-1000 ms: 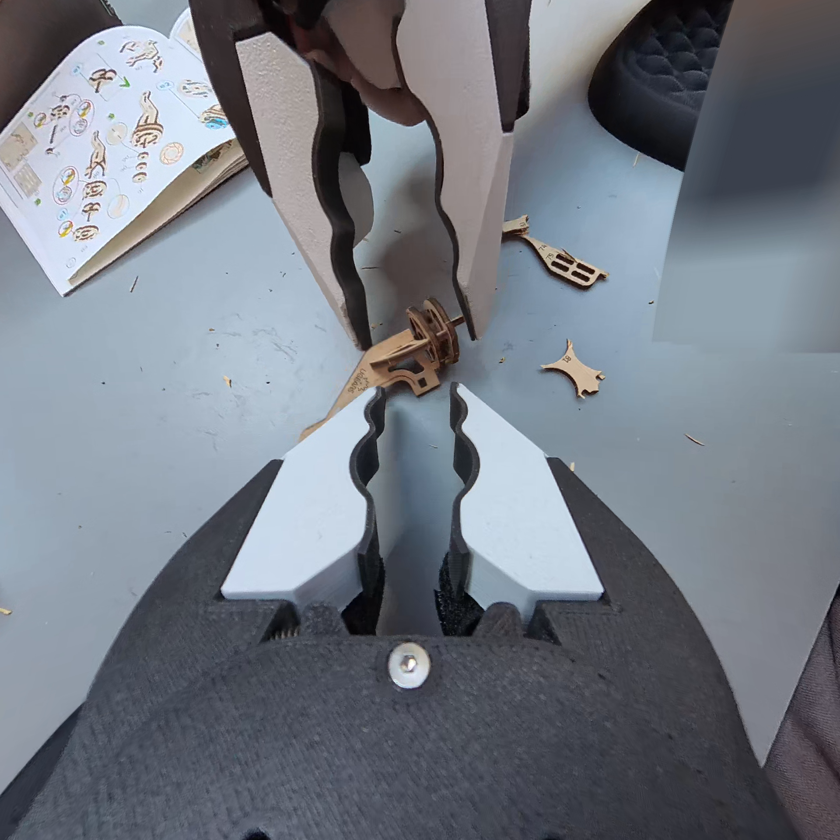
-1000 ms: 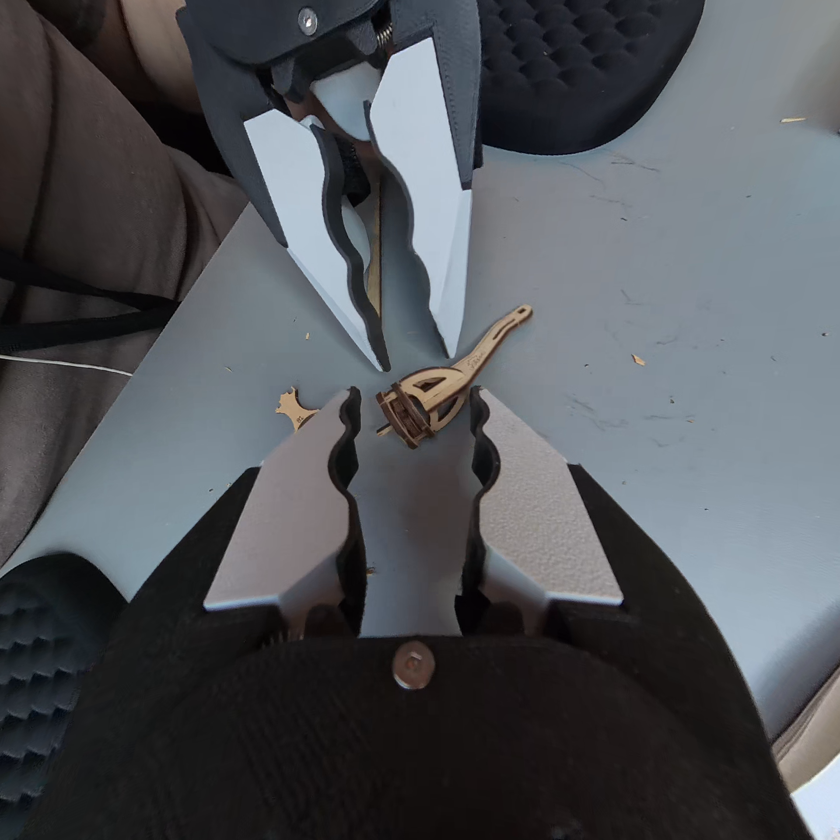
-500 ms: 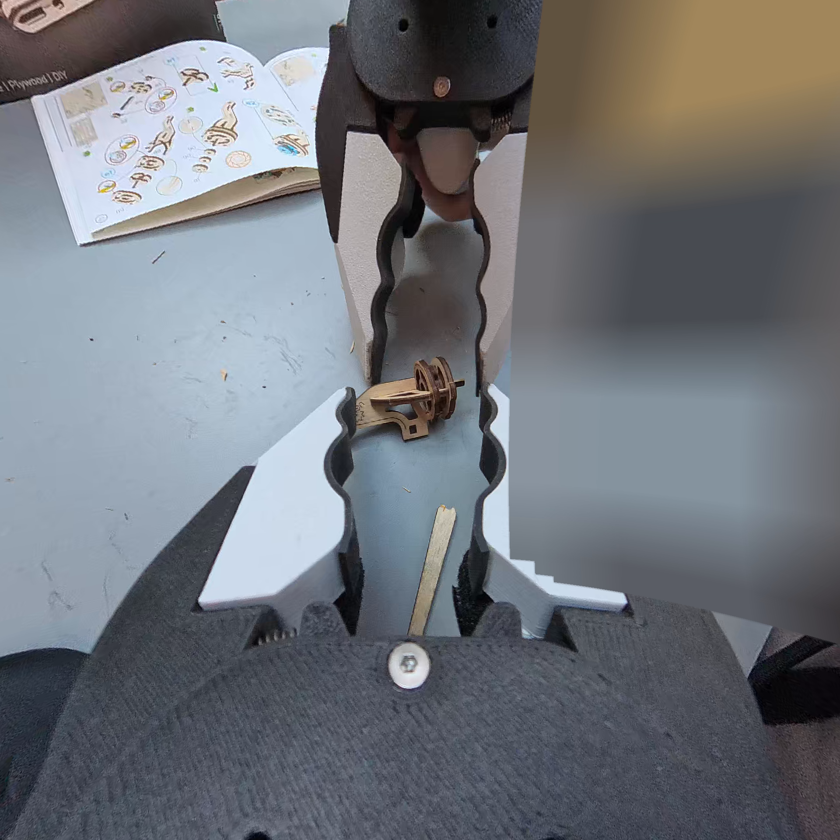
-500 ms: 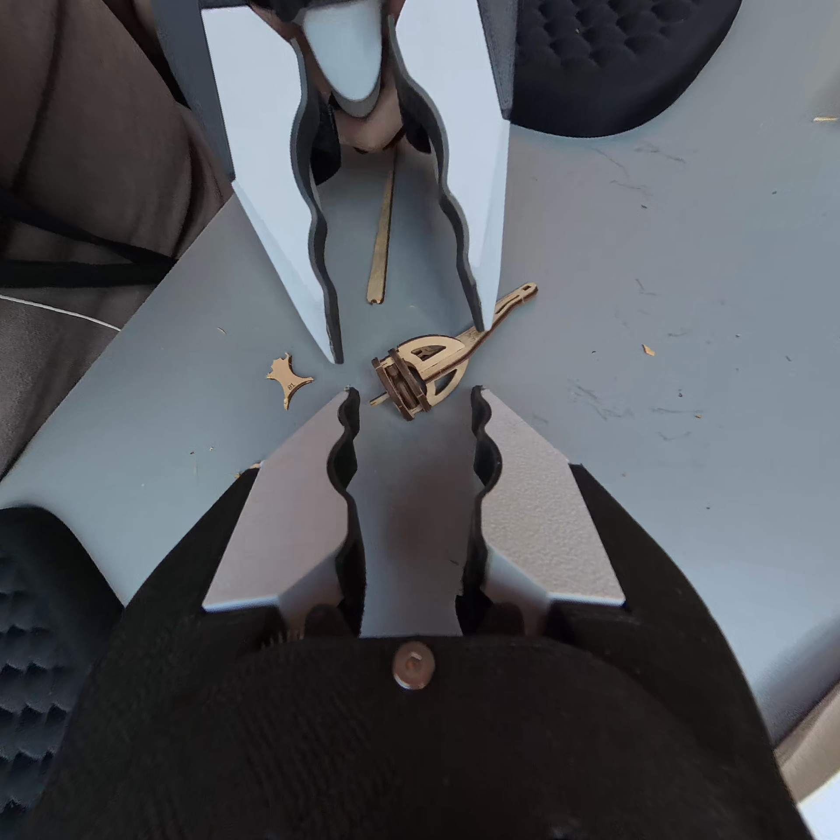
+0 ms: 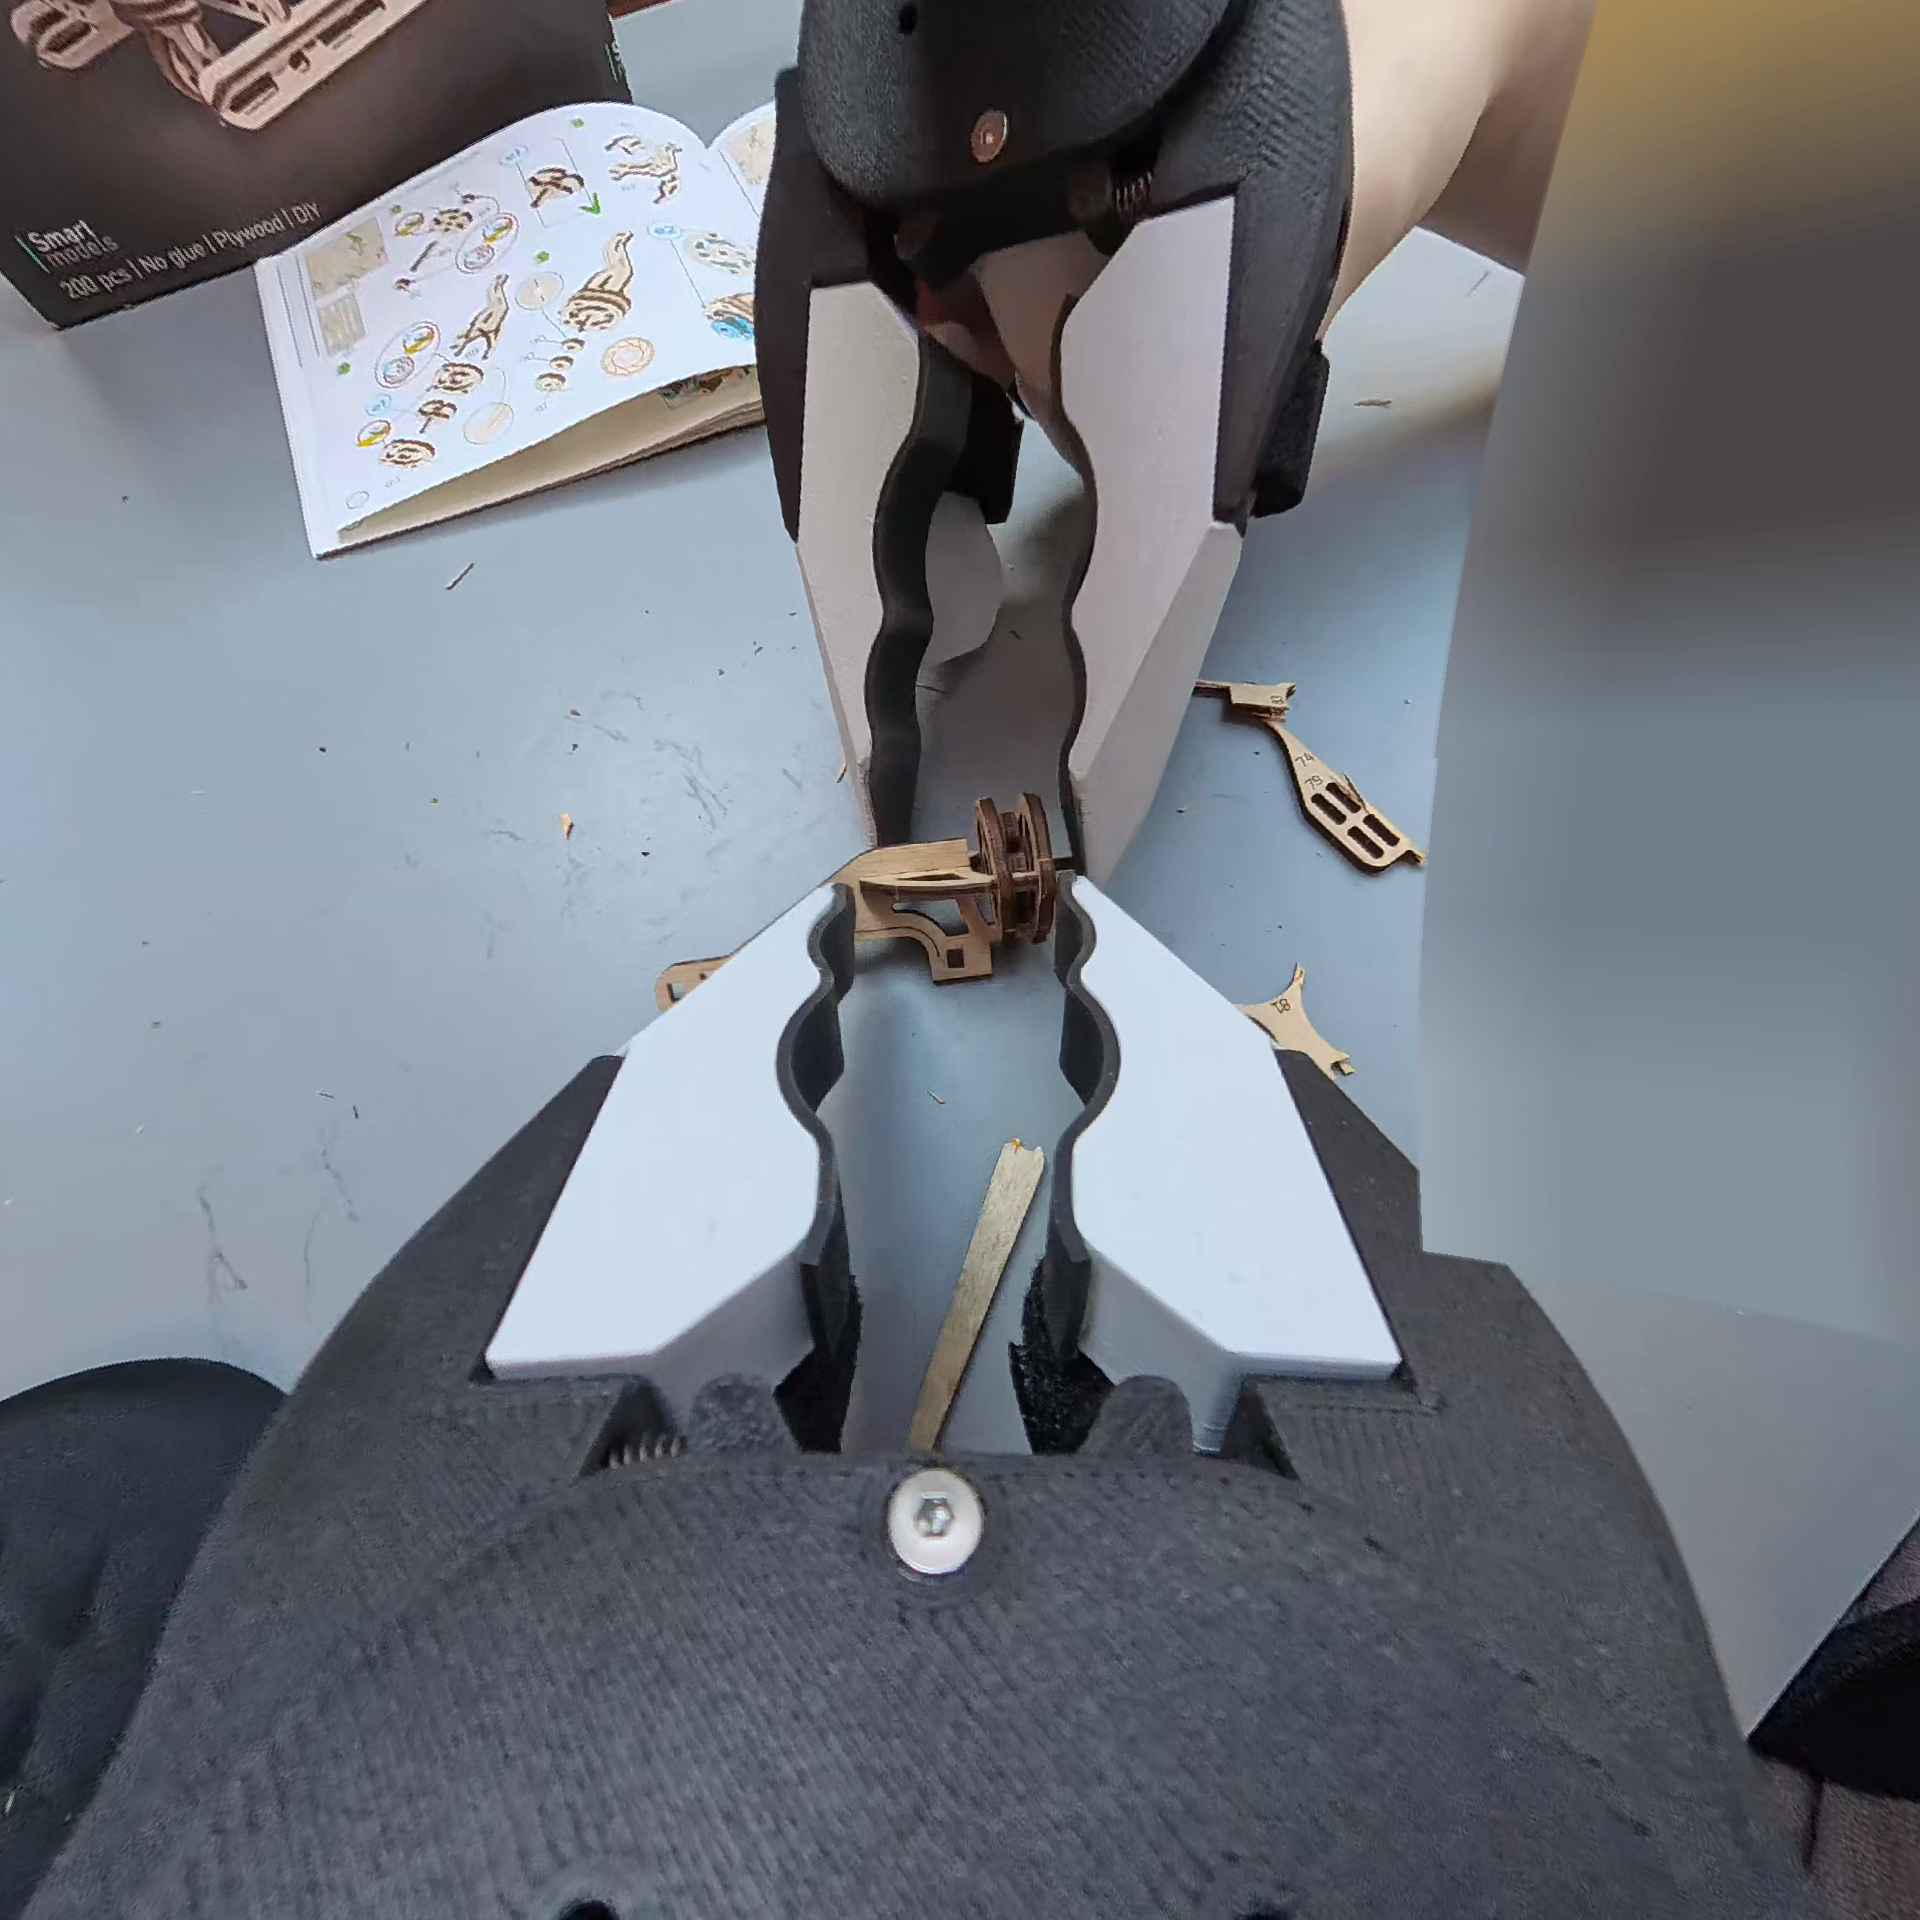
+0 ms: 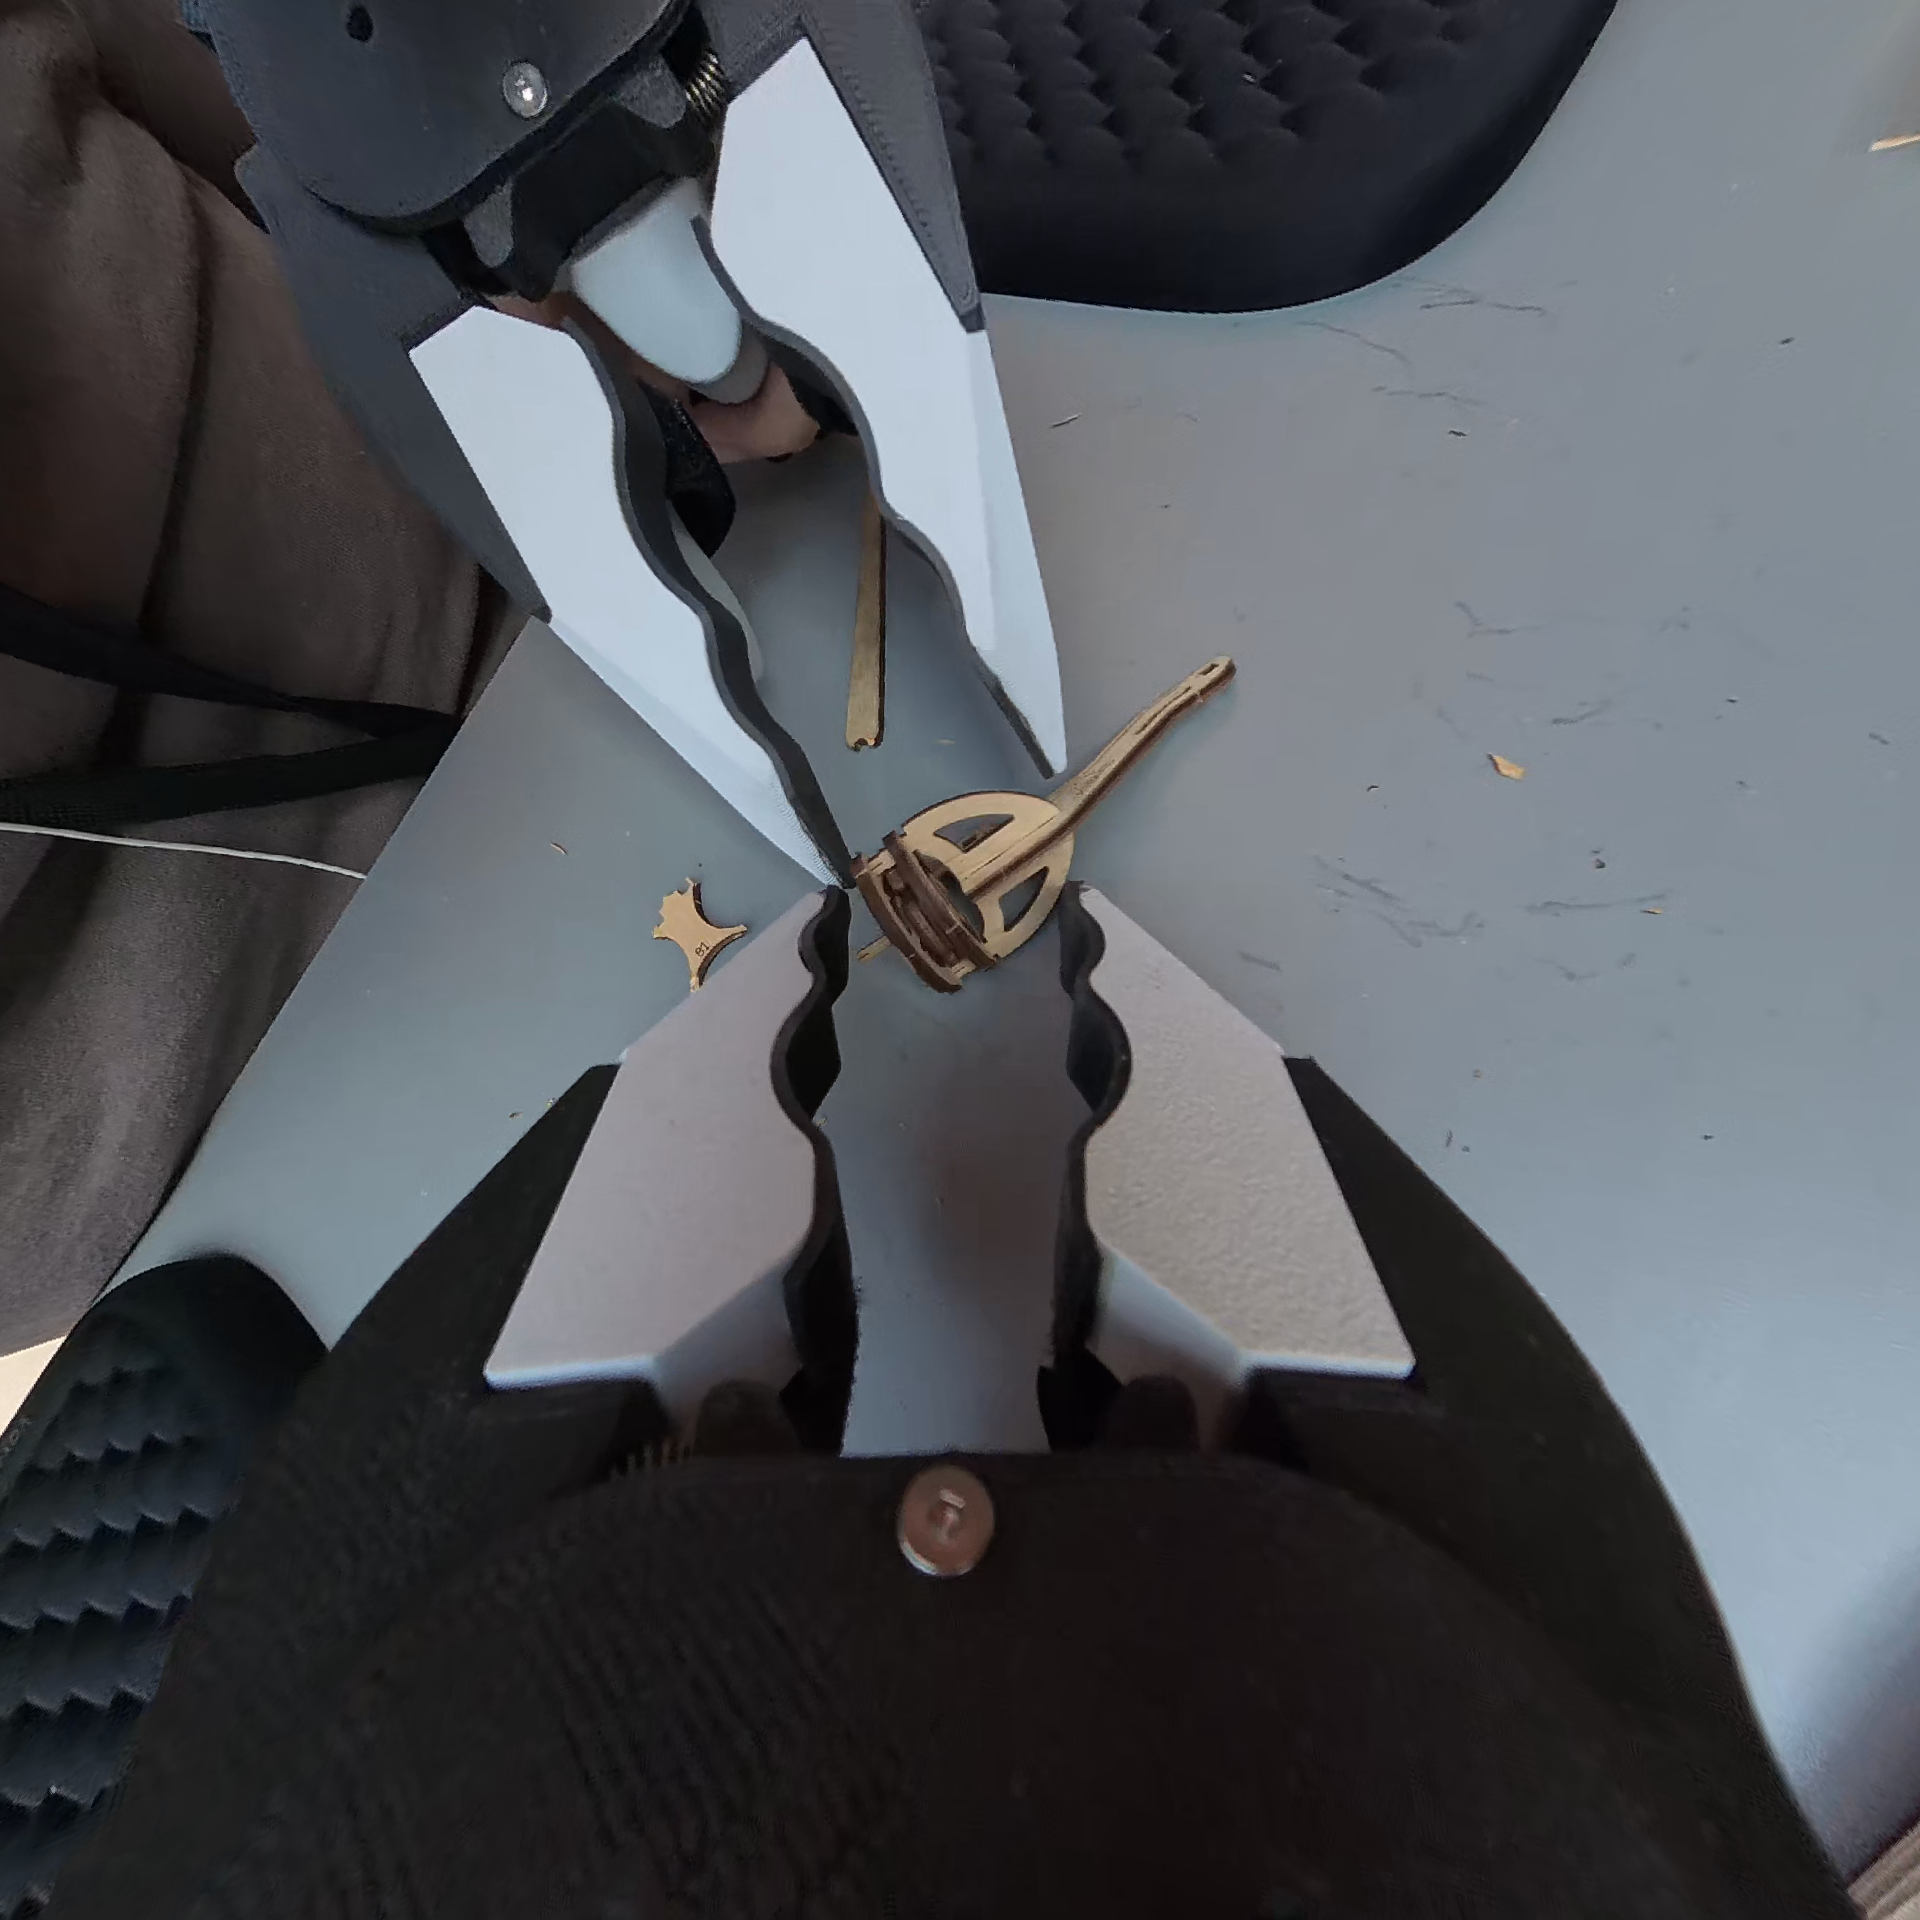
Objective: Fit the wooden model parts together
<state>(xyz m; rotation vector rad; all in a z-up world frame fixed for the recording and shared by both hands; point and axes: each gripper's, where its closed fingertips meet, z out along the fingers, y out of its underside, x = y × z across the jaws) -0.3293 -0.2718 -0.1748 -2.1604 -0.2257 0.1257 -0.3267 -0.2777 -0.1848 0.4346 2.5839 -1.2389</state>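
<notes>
A small wooden assembly [image 5: 971,883], a disc stack on a fan-shaped piece with a long slotted arm, lies on the grey table; it also shows in the right wrist view [image 6: 966,883]. My left gripper [image 5: 954,902] is open and empty, its tips on either side of the assembly. My right gripper [image 6: 951,914] faces it from the opposite side, open and empty, tips just short of the disc stack. A thin wooden stick [image 5: 977,1288] lies flat on the table between the left fingers, and is also in the right wrist view [image 6: 865,644].
An open instruction booklet [image 5: 520,312] and a dark kit box [image 5: 208,156] lie far left. Loose wooden parts [image 5: 1325,779] [image 5: 1294,1023] lie to the right. Black foam pads [image 6: 1247,135] [image 6: 94,1455] border the table, whose edge [image 6: 343,997] is close.
The left gripper has opened wider than a second ago, and the stick now shows lying between its fingers. Both grippers shifted around the assembly, which stays on the table.
</notes>
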